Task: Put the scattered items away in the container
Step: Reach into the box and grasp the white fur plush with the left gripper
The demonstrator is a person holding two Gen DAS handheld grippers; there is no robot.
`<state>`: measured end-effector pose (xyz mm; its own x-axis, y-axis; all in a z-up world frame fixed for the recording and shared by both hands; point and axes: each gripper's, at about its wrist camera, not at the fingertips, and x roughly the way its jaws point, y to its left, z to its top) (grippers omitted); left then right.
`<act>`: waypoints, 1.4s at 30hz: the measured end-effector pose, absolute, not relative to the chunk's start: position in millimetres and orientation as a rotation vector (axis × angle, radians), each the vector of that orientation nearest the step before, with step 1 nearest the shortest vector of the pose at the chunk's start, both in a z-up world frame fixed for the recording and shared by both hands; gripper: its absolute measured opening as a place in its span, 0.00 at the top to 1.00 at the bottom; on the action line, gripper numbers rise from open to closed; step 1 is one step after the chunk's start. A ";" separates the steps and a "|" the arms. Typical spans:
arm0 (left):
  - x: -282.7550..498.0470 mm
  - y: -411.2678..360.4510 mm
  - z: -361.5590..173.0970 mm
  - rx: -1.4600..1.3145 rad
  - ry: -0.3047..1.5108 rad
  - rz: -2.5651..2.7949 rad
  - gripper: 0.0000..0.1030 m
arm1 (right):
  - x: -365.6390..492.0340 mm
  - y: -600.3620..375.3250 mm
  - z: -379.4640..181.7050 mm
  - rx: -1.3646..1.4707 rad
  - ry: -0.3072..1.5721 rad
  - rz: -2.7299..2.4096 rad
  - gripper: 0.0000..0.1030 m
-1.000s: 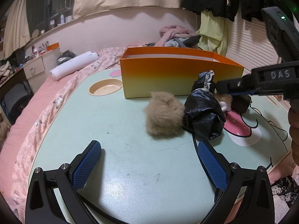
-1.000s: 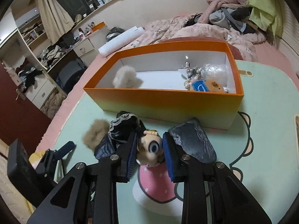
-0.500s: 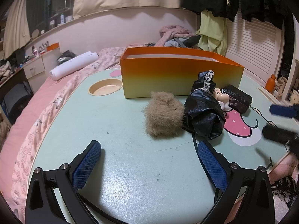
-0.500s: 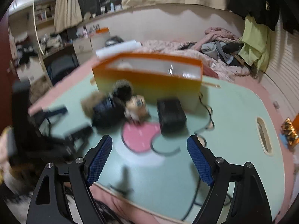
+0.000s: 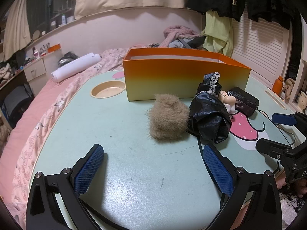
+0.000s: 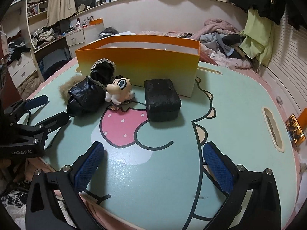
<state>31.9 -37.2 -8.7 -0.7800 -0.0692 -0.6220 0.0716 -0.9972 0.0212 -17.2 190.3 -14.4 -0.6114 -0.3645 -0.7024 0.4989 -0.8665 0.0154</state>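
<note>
An orange box (image 5: 184, 80) (image 6: 138, 67) stands at the back of the mint table (image 5: 124, 134). In front of it lie a tan fur ball (image 5: 168, 118), a crumpled black shiny garment (image 5: 209, 118) (image 6: 88, 97), a cartoon figurine (image 6: 120, 93) and a black case (image 6: 162, 99). My left gripper (image 5: 152, 149) hangs open and empty, short of the fur ball. Near the table's front edge my right gripper (image 6: 153, 147) is opening wide with nothing between its jaws, well back from the case and figurine. In the left wrist view it shows at the right edge (image 5: 268, 132).
A round cup recess (image 5: 107, 91) sits left of the box and a slot (image 6: 272, 128) at the table's right end. A pink bed with a paper roll (image 5: 74, 69) and clothes lies behind. A black cable runs under the grippers.
My right gripper has let go of the figurine, spread its jaws wide and drawn back to the table's near edge. The figurine now stands free. My left gripper has not moved.
</note>
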 end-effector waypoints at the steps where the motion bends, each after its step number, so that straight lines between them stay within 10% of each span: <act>1: 31.6 -37.1 -8.3 1.014 0.004 -2.895 0.00 | -17.0 190.1 -14.3 1.009 0.250 -2.441 0.00; 20: -55.3 -46.5 120.4 1.250 -0.016 -2.982 0.01 | -15.3 190.7 -11.5 0.990 0.243 -2.431 0.00; 38: -200.8 -23.8 38.3 1.643 -0.258 -2.520 0.39 | -15.3 191.0 -11.9 0.989 0.242 -2.429 0.00; 42: -200.0 -13.4 27.9 1.626 -0.417 -2.494 0.72 | -14.8 188.4 -10.9 0.985 0.246 -2.428 0.00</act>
<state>-200.0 -13.4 27.9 -0.4083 -0.2610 -0.8748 -0.0375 -0.9527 0.3017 -14.8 188.4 -10.9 -0.6102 -0.3847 -0.6926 0.5160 -0.8563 0.0211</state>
